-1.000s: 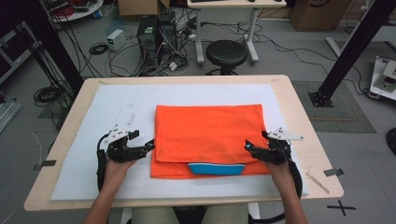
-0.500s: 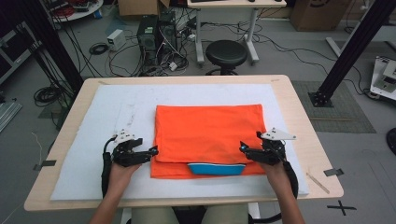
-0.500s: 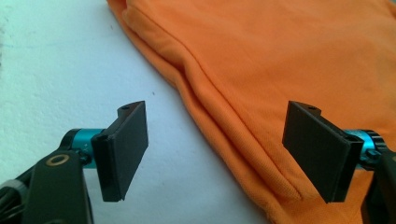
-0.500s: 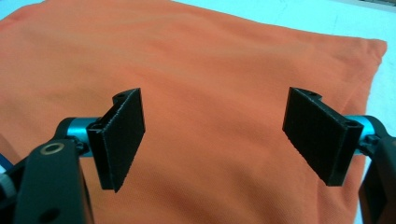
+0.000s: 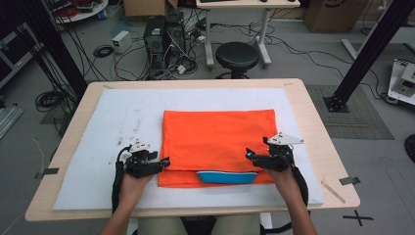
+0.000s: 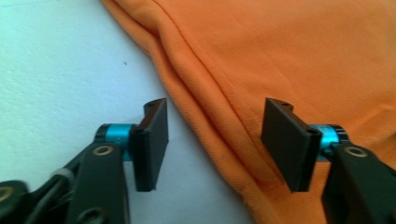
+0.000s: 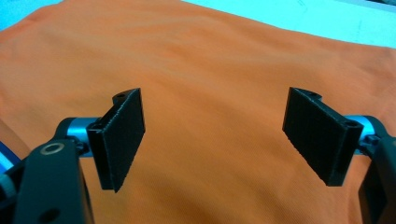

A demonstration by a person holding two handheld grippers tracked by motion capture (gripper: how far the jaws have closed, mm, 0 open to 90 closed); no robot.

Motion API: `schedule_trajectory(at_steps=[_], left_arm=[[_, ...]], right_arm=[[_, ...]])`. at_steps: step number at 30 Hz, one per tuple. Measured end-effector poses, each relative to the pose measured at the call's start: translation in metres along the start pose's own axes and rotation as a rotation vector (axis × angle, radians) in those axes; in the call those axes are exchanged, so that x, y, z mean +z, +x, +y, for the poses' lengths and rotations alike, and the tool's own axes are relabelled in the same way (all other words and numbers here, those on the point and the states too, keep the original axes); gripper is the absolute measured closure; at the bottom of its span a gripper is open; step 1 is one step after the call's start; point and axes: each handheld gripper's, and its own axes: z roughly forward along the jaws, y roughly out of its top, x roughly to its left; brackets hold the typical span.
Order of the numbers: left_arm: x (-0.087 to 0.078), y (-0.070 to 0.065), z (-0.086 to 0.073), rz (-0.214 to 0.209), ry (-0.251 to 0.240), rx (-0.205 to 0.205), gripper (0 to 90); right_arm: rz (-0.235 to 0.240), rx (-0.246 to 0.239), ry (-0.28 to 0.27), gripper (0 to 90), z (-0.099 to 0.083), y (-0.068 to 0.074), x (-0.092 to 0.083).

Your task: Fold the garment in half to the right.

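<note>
High view: a folded orange garment (image 5: pixel 218 142) lies at the centre of the frame on a white pad (image 5: pixel 98 122) that covers the table (image 5: pixel 313 117), with a blue collar (image 5: pixel 226 177) showing at its lower edge. The left gripper (image 5: pixel 164 160) sits at the garment's lower left corner, the right gripper (image 5: pixel 249 155) over its lower right part. In the left gripper view the jaws have just been closing and stand partly apart, astride the garment's layered edge, the pads not pressing on it. In the right gripper view the jaws gape wide above the orange cloth, holding nothing.
</note>
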Motion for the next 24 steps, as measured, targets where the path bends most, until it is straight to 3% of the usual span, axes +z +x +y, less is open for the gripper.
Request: schedule_trajectory(at_steps=[6, 12, 17, 20, 24], left_arm=[[0.0, -0.003, 0.0, 0.005, 0.006, 0.014, 58.8], [0.0, -0.002, 0.0, 0.008, 0.013, 0.031, 70.8], [0.0, -0.004, 0.0, -0.007, 0.018, 0.039, 79.3], [0.0, -0.006, -0.001, -0.001, 0.014, 0.044, 81.5], [0.0, -0.006, -0.001, -0.007, 0.015, 0.038, 82.8]], right_arm=[[0.032, -0.001, 0.029, 21.3, 0.012, 0.002, 0.014], [0.087, -0.022, 0.064, 21.2, 0.037, 0.004, 0.035], [0.099, -0.048, 0.095, 21.2, 0.057, 0.01, 0.058], [0.103, -0.048, 0.094, 21.2, 0.066, 0.013, 0.07], [0.145, -0.039, 0.105, 21.2, 0.08, 0.022, 0.089]])
